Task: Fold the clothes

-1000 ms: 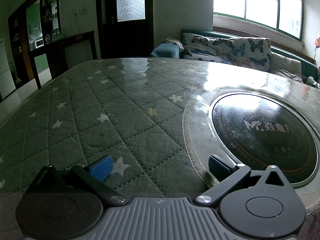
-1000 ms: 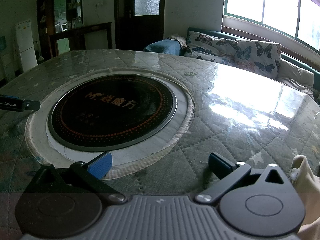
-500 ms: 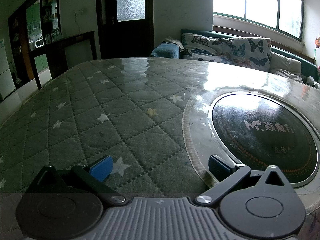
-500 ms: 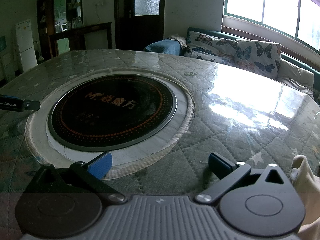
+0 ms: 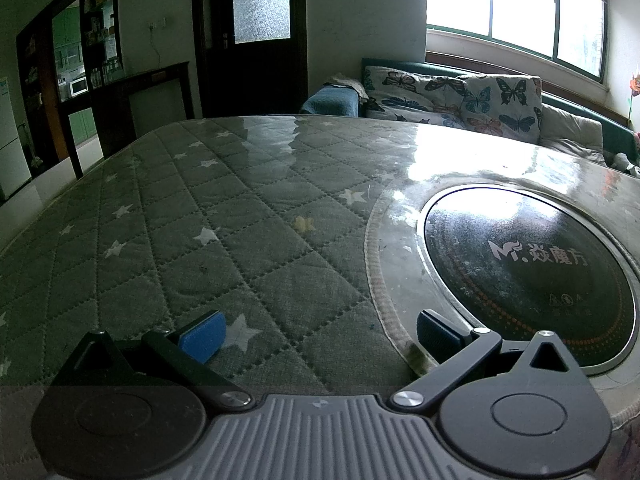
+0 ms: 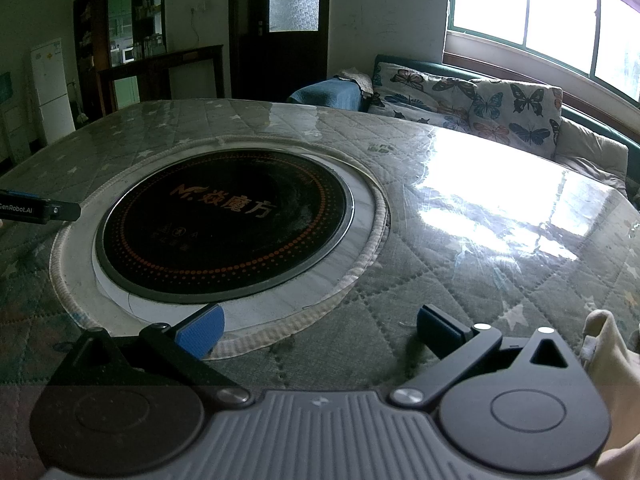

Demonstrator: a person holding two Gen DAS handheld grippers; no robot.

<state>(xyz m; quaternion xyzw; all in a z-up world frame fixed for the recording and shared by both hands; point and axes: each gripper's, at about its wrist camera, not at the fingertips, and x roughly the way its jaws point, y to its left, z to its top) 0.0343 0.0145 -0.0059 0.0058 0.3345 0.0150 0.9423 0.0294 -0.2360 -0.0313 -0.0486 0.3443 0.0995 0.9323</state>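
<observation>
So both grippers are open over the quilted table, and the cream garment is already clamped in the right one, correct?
Not quite. In the right wrist view the right gripper is open and empty; the cream garment lies off to its right, unclamped. The left gripper is open too.

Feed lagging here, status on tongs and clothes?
Left tongs open, empty. Right tongs open, empty. Cream garment at right edge, untouched. Nothing blocking.

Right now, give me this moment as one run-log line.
left gripper: open, empty | right gripper: open, empty | cream garment: at right edge, ungrasped | quilted table: round cooktop inset | folding: not started
</observation>
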